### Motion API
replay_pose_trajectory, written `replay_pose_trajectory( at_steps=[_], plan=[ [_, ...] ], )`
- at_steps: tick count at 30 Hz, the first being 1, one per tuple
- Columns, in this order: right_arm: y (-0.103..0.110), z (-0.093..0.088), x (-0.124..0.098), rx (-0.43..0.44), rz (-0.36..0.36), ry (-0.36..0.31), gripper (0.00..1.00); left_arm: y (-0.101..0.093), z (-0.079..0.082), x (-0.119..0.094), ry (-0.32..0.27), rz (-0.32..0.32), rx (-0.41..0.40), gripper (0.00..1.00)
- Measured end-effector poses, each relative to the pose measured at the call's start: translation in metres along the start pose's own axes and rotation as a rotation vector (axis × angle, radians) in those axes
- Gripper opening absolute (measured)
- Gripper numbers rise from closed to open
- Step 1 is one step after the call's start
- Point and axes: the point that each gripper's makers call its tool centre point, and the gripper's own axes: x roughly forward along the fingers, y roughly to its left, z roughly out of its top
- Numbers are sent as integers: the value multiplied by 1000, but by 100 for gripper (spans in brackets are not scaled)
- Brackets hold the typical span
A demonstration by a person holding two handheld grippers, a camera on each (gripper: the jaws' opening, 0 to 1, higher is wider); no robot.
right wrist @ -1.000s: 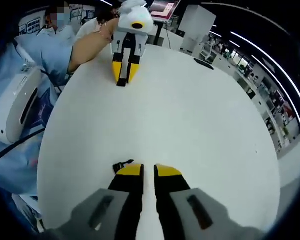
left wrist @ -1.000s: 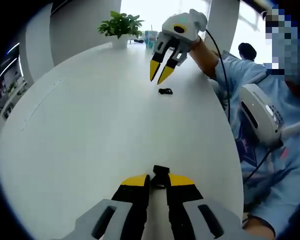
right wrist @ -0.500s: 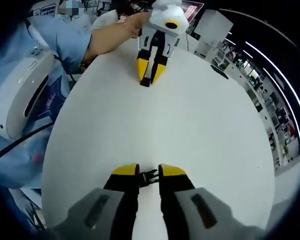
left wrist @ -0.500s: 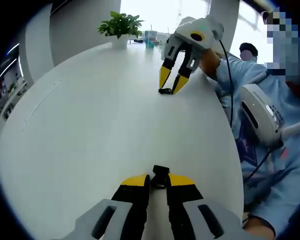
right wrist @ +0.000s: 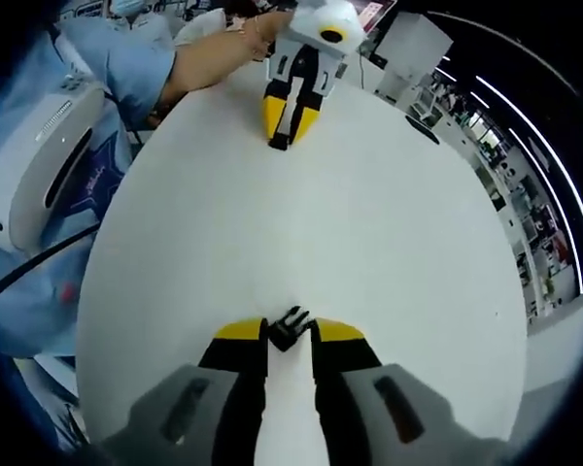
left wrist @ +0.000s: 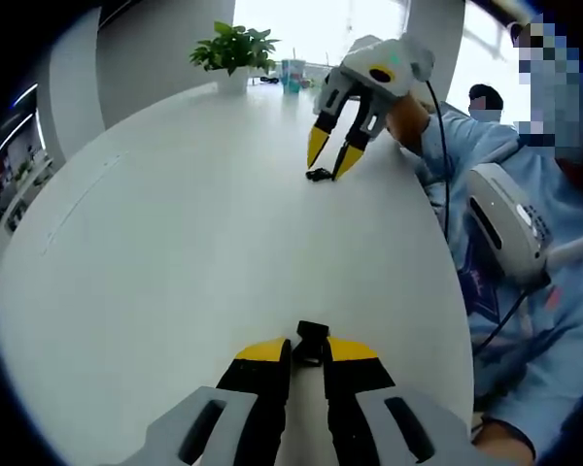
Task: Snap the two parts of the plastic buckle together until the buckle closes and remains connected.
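White table point(left wrist: 175, 243) bears both buckle halves, each clamped between one tool's tips: left point(left wrist: 311, 348), right point(right wrist: 289, 330).

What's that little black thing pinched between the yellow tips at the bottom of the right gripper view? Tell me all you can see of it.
It is one buckle half, small, black and plastic-looking, with two short prongs pointing away from the camera. It sits between the yellow tips of the right gripper, which close in on it from both sides. The left gripper view shows the same piece at those tips, low against the white table; whether it is lifted cannot be told. Finer detail is too small to make out.
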Motion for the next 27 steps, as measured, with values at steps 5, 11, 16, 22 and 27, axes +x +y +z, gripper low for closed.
replay_pose_trajectory(
  at_steps=[5, 11, 16, 22, 27],
  plan=[
    [-3, -7, -3, 27, -1, 11, 17, 0, 0, 0, 0, 0, 0, 12],
    [-14, -17, -4, 73, -3, 21, 17, 1, 0, 0, 1, 0, 0, 12],
    [-16, -16, -1, 121, 50, -13, 15, 1, 0, 0, 1, 1, 1, 12],
    [-15, -14, 3, 157, 121, -29, 14, 1, 0, 0, 1, 1, 1, 12],
    [-15, -14, 5, 205, 159, -37, 13, 1, 0, 0, 1, 1, 1, 12]
  ],
)
